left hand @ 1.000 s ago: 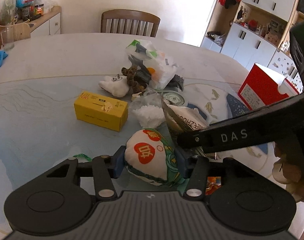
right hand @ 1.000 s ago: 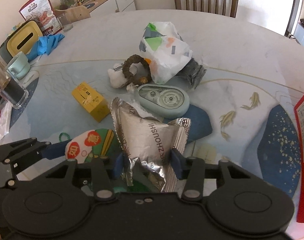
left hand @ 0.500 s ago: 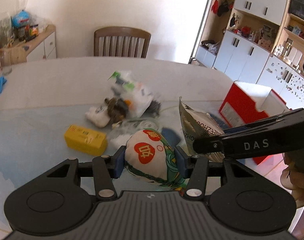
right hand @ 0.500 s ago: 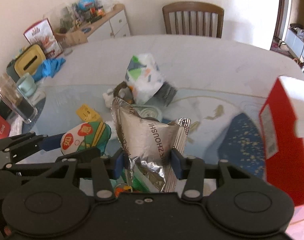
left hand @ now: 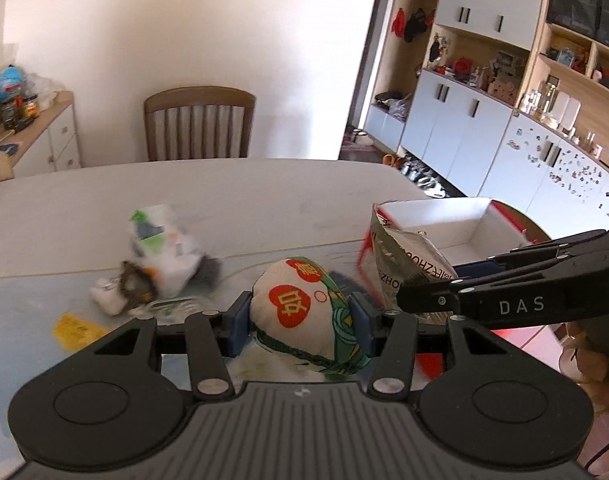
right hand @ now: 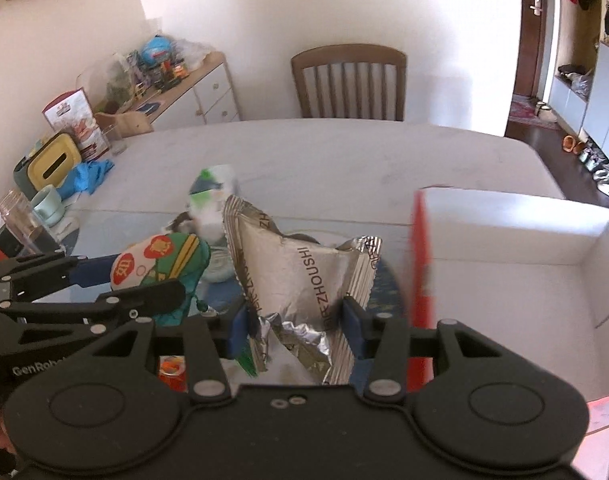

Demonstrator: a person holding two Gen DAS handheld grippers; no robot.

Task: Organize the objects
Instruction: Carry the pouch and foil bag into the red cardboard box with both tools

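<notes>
Both grippers lifted off the table [left hand: 264,200] toward red box [right hand: 504,248] since a second ago. Left gripper [left hand: 300,316] clamps stuffed pouch [left hand: 300,312]; right gripper [right hand: 296,324] clamps foil packet [right hand: 304,276], both airborne beside the box, likely for dropping in. Table clutter blurred; box bottom partly hidden.

Left of the cloth pouch [left hand: 300,312], the yellow box [left hand: 74,330] and white bag [left hand: 160,240] smear with blur. Behind the foil packet [right hand: 300,276], the red box [right hand: 516,264] is cut off by the frame edge.
</notes>
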